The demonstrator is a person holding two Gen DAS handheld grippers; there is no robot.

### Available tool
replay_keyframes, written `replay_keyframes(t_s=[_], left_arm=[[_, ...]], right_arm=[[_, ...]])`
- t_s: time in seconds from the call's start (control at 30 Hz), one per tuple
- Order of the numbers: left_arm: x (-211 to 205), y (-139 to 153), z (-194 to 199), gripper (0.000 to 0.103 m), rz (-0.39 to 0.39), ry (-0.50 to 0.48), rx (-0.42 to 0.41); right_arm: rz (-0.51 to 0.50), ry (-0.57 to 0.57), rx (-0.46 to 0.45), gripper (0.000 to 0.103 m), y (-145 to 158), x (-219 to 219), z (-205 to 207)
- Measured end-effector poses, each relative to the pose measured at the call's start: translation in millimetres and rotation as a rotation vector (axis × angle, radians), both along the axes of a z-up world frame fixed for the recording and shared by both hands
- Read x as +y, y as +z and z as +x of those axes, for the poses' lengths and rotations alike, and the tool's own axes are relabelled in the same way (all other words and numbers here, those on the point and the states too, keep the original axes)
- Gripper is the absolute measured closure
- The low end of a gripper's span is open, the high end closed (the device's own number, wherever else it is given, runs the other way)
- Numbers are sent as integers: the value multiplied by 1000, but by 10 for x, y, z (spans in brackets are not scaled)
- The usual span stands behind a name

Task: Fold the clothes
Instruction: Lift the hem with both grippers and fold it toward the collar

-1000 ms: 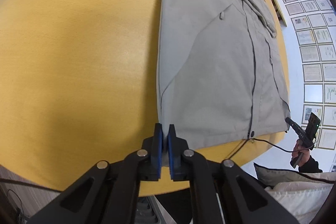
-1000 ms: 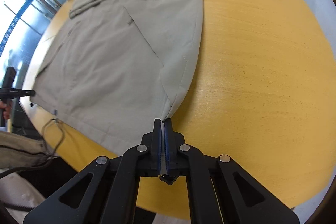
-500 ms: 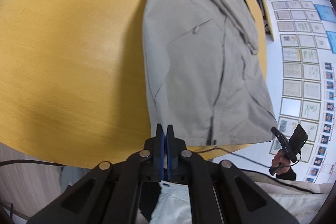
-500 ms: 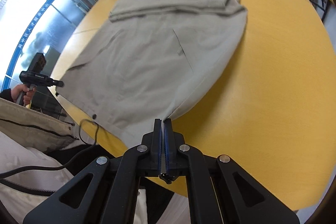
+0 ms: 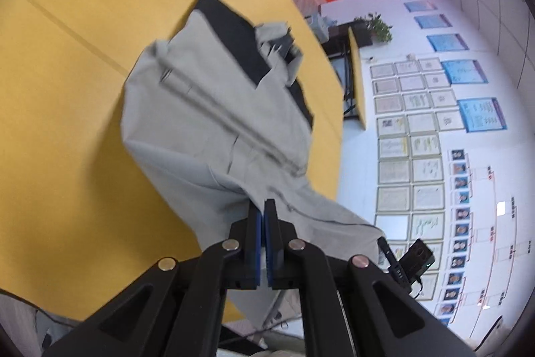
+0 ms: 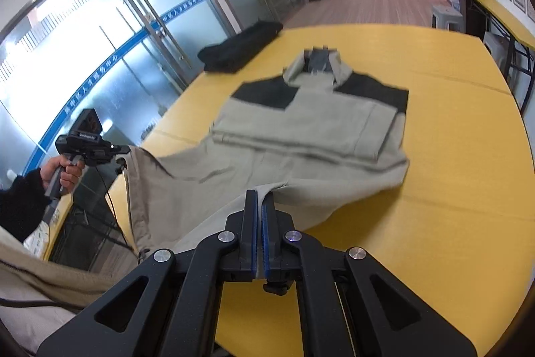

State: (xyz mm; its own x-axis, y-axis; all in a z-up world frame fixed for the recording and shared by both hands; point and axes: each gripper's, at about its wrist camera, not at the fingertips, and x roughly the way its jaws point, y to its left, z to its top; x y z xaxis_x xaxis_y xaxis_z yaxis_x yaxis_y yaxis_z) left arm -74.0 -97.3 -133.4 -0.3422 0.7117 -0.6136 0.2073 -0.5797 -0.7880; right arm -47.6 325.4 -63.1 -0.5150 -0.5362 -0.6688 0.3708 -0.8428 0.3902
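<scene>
A light grey jacket [image 5: 207,136] with black shoulder panels lies on the yellow table [image 5: 67,89], collar end far from me. Its near hem is lifted off the table. My left gripper [image 5: 262,204] is shut on one hem corner, the cloth rising to its blue pads. My right gripper [image 6: 259,194] is shut on the other hem corner of the jacket [image 6: 307,129], which hangs slack between the two grips. In the right wrist view the left gripper [image 6: 122,151] shows at the far left, held by a hand [image 6: 65,171], pinching the hem.
A black folded garment [image 6: 240,46] lies at the far edge of the table [image 6: 468,156]. Glass doors stand behind it on the left. A wall of framed papers [image 5: 418,139] and a side table with plants stand to the right.
Both grippers have risen and tilted up, lifting the jacket's near hem off the table. The views now take in the collar end and the room beyond.
</scene>
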Motion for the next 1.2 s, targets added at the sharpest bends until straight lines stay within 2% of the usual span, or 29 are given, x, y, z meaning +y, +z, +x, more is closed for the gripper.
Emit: replay_keyframes(t_s=[0.17,0.3,0.43,0.6,0.87,1.07,1.2], left_arm=[[-138,359,-658,102,42,21,82],[-338,488,-1295,102,73,36,131],[-457,355,-1949,101,89,35,151],[-456,-174,-2754,101,96,50,124],[-259,-1016,-3753,101,50,74,83],[-22,-1602,-4340,101,0,56,23],[-36,-1841,-4488,101,6,76,14]], right_arm=[[-36,-49,63,102,355,158,-544],[-35,-137,80,102,421,321,-1098],[-26,-216,85,102,327,477,-1647],[-12,-277,103,102,-7,648,-2232],[-34,-335,94,102,-841,1035,-3110],[1,-318,46,102,-1451,1133,-3723],[-15,-335,20,102,-1733,1239,-3859]])
